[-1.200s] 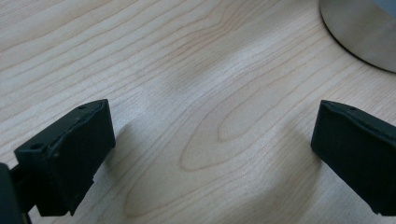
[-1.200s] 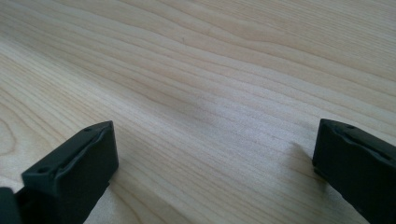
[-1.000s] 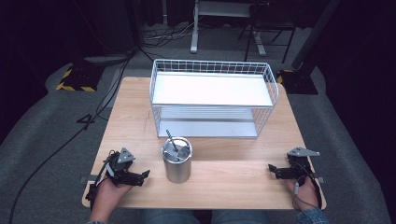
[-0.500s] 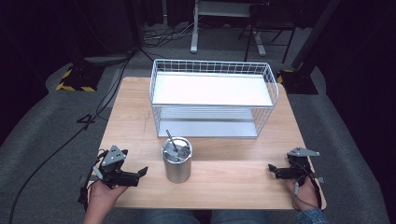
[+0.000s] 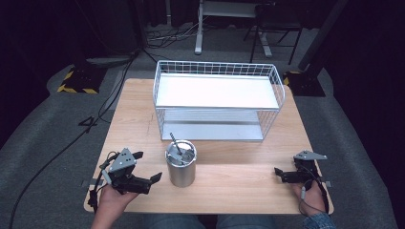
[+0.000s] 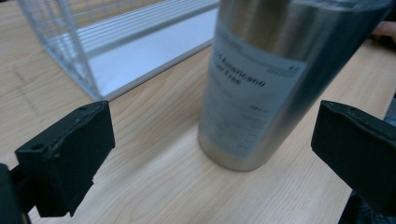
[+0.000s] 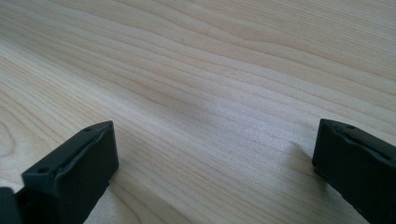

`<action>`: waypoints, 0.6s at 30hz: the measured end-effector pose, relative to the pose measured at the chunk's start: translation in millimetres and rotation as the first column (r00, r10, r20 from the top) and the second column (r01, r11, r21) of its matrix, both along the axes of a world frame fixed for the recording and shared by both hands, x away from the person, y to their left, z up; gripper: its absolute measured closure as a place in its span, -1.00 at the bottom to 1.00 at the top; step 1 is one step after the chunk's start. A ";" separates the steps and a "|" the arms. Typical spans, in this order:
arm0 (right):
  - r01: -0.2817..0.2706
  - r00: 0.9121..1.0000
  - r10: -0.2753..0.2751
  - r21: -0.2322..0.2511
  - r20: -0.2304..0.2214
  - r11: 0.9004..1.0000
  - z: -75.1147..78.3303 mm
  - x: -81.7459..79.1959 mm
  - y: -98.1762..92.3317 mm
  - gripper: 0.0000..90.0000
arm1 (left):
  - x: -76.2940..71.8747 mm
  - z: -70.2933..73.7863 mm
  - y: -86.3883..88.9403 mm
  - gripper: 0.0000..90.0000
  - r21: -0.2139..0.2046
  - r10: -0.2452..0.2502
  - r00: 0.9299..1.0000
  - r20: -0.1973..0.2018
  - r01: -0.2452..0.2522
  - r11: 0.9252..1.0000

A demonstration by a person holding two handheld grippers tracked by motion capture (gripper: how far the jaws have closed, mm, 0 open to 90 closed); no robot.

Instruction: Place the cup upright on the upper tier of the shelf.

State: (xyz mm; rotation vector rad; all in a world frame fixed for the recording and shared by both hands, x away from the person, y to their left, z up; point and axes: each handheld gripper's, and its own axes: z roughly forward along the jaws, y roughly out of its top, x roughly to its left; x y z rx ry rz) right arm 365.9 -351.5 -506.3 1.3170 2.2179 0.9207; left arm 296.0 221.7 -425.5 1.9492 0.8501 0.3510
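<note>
Bare wooden table (image 5: 239,183) lies right of the steel tumbler (image 5: 181,165) (wire rack (image 5: 217,100) blocks behind).

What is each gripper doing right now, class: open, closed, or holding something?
Left gripper: open, holding nothing, aimed at the steel cup.
Right gripper: open, holding nothing, over the table.

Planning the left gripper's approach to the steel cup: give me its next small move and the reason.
Probably ease the left gripper forward around the steel cup: its jaws stand open, the cup sits upright between them in the left gripper view, untouched.
</note>
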 end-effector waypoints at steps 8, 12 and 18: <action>0.003 1.000 -0.003 0.000 0.000 1.000 0.0 -0.1 0.2 -0.99 | 4.0 1.6 -21.3 -1.00 -0.004 -0.068 0.998 0.016 0.068 0.998; 0.005 1.000 -0.005 0.000 0.000 1.000 0.0 -0.1 0.3 -0.99 | 7.9 0.2 -32.0 -1.00 -0.017 -0.080 0.997 0.020 0.081 0.997; 0.005 1.000 -0.005 0.000 0.000 1.000 0.0 -0.1 0.3 -0.99 | 13.8 -4.2 -43.1 -1.00 -0.035 -0.087 0.996 0.010 0.087 0.996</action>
